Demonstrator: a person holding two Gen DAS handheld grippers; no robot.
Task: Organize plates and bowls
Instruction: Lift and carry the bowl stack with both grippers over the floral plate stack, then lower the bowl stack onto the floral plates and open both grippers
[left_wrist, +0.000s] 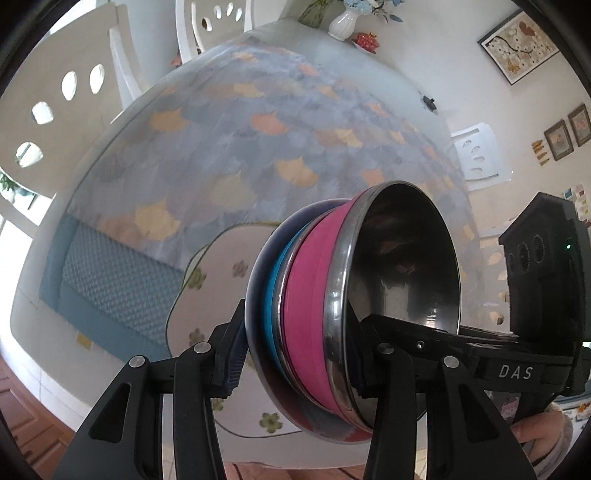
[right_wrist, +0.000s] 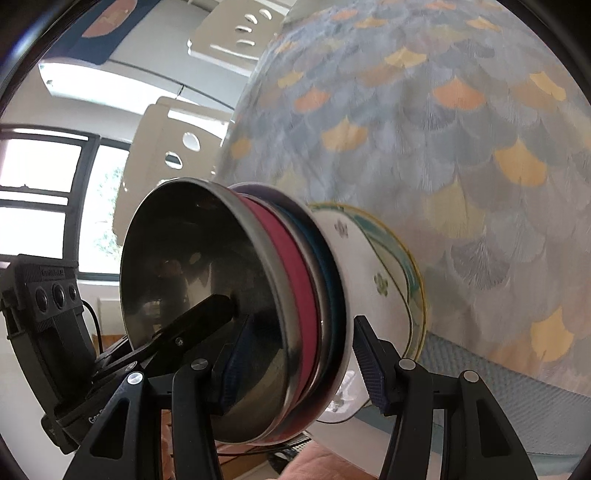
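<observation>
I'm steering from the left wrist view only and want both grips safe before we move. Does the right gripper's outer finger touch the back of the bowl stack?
Observer: Seemingly not. The right gripper straddles the bowl stack, but a sliver of white shows between its outer pad and the stack.
Operator: What is that white?
Observer: The flowered plate, behind the stack. From this side its rim shows a teal band.

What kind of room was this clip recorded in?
Most likely a home dining area: a table under a leaf-patterned tablecloth, white cut-out chairs around it, a flower vase at the far end, and framed pictures on the wall.
</observation>
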